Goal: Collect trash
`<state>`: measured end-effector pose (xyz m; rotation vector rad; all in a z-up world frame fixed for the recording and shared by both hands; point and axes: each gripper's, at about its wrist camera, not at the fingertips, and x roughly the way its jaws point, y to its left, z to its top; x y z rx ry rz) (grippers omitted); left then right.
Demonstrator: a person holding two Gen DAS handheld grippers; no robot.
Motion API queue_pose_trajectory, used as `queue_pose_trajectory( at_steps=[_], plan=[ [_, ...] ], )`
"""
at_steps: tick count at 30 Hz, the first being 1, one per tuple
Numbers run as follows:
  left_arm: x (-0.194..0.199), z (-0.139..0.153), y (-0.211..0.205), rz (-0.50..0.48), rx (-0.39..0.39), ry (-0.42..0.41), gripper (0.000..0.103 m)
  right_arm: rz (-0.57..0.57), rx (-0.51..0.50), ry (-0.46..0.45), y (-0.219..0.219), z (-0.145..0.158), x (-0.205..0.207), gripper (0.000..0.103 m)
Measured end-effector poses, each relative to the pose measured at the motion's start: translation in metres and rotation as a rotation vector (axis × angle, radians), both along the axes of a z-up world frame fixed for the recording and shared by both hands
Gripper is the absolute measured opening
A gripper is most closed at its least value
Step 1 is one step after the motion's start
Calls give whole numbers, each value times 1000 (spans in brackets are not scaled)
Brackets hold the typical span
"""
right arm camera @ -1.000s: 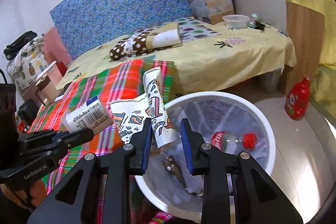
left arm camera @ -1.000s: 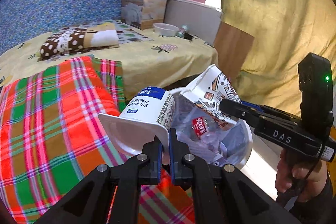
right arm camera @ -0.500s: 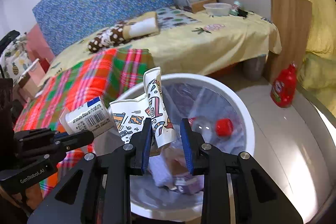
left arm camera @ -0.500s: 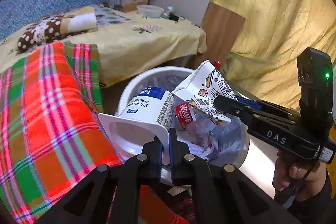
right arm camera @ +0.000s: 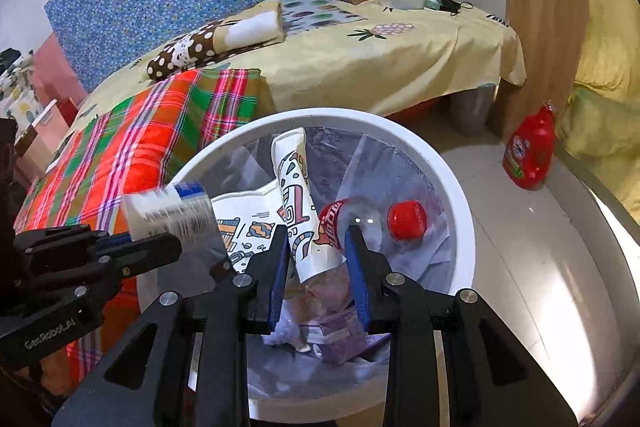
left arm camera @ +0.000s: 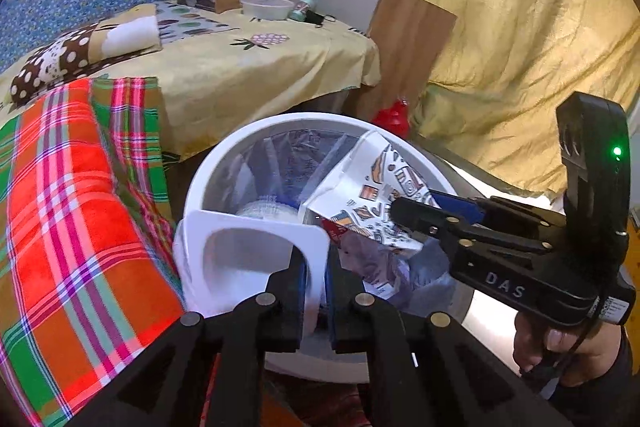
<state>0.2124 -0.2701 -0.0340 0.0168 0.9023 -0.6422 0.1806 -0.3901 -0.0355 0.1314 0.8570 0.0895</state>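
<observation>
A white round bin [left arm camera: 224, 163] lined with a clear bag stands on the floor beside the bed. Over its near rim my left gripper [left arm camera: 316, 279] has its jaws opening, with the rim of a white yogurt cup [left arm camera: 240, 259] between them. That cup [right arm camera: 176, 215] is motion-blurred in the right wrist view and looks loose. My right gripper [right arm camera: 316, 267] is shut on a crushed patterned paper cup [right arm camera: 294, 195] above the bin's [right arm camera: 460, 195] inside. From the left wrist view the paper cup [left arm camera: 368, 187] hangs over the bin. A bottle with a red cap [right arm camera: 408, 219] lies among the trash.
A red and green plaid blanket [left arm camera: 72, 207] covers the bed edge left of the bin. A red detergent bottle [right arm camera: 530, 151] stands on the tiled floor by a wooden board [right arm camera: 544, 39]. Yellow fabric [left arm camera: 520, 27] hangs at the right. A hand [left arm camera: 560, 347] grips the right gripper's handle.
Both grippers have come down over the bin. The yogurt cup has tipped so its mouth faces the left camera, and the left jaws have parted a little.
</observation>
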Motion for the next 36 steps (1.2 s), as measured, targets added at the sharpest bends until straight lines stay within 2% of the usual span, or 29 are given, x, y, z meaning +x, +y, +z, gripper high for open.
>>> queue_pose_trajectory(
  at_steps=[6, 8, 18, 30, 36],
  plan=[
    [0, 1, 3, -2, -14, 2, 24, -11, -29, -2, 0, 2, -1, 36],
    [-2, 2, 4, 1, -15, -2, 24, -14, -36, -7, 1, 3, -2, 38],
    [-18, 15, 20, 35, -21, -30, 24, -13, -32, -45, 14, 18, -18, 38],
    [-66, 43, 68, 124, -35, -109, 24, 46, -32, -114, 53, 39, -52, 39],
    [-92, 54, 91, 185, -26, -142, 24, 78, -28, -157, 70, 49, -71, 44]
  ],
)
